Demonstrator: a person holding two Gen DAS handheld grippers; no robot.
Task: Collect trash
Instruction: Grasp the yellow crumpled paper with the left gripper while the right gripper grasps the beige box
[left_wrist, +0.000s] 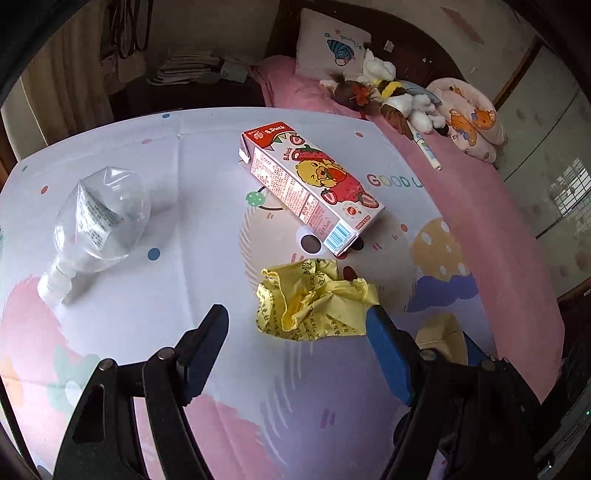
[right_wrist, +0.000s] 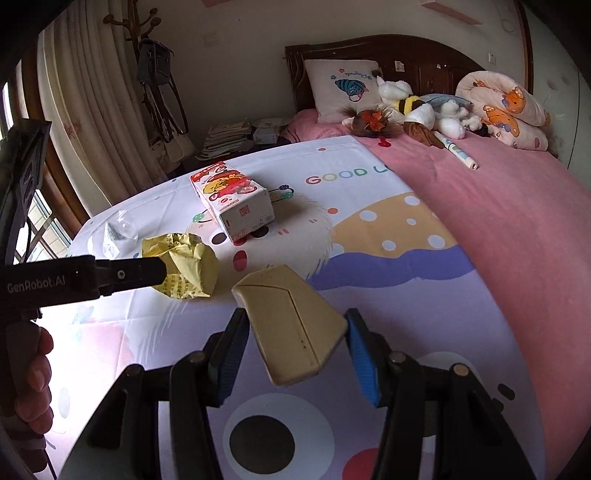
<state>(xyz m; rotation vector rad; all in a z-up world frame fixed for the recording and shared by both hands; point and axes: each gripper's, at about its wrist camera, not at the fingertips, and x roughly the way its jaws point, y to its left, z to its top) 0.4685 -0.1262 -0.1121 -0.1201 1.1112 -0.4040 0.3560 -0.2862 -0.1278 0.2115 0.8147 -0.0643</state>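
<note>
A crumpled yellow paper (left_wrist: 314, 302) lies on the cartoon bedspread (left_wrist: 207, 354), just ahead of my open left gripper (left_wrist: 297, 317); its right fingertip (left_wrist: 376, 317) touches the paper's edge. The paper also shows in the right wrist view (right_wrist: 188, 266), partly behind the left gripper's finger. A strawberry drink carton (left_wrist: 314, 184) lies beyond it, also seen in the right wrist view (right_wrist: 232, 201). A crushed clear plastic bottle (left_wrist: 96, 225) lies at left. A tan box (right_wrist: 291, 325) sits between the fingers of my right gripper (right_wrist: 295, 332), which are close around it.
Pink sheet (right_wrist: 517, 229) covers the bed's right side. A pillow (right_wrist: 343, 88), plush toys (right_wrist: 417, 107), a rolled blanket (right_wrist: 506, 107) and a marker (right_wrist: 458, 149) lie at the headboard. Stacked papers (right_wrist: 229, 136) sit on a bedside table; curtains (right_wrist: 92, 122) hang at left.
</note>
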